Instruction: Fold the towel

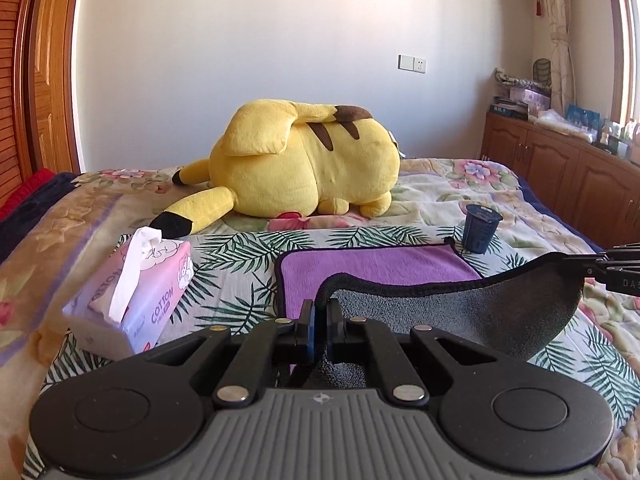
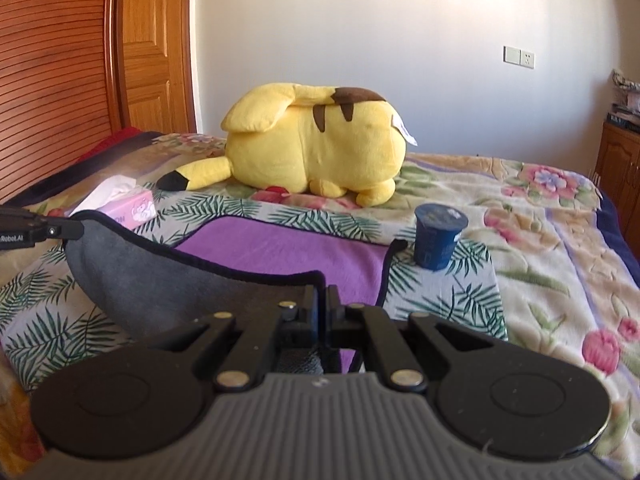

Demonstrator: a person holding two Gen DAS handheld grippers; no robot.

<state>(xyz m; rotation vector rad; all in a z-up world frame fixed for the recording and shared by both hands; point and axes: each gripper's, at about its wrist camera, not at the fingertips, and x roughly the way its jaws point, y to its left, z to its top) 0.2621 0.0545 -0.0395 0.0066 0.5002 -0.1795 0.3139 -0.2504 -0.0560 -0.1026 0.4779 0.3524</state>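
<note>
A towel, purple on top (image 1: 372,270) and grey underneath (image 1: 500,312), lies on the bed with its near edge lifted. My left gripper (image 1: 320,304) is shut on the near left corner. My right gripper (image 2: 322,294) is shut on the near right corner; it also shows in the left wrist view (image 1: 600,266) at the right edge. The lifted grey underside (image 2: 160,276) hangs between the two grippers above the purple part (image 2: 288,256) that rests flat. The left gripper shows in the right wrist view (image 2: 60,230) at the left edge.
A dark blue cup (image 1: 480,228) stands just beyond the towel's far right corner. A pink tissue box (image 1: 140,292) sits to the towel's left. A big yellow plush toy (image 1: 304,164) lies further back on the floral bedspread (image 1: 440,196). Wooden cabinets (image 1: 560,164) stand to the right.
</note>
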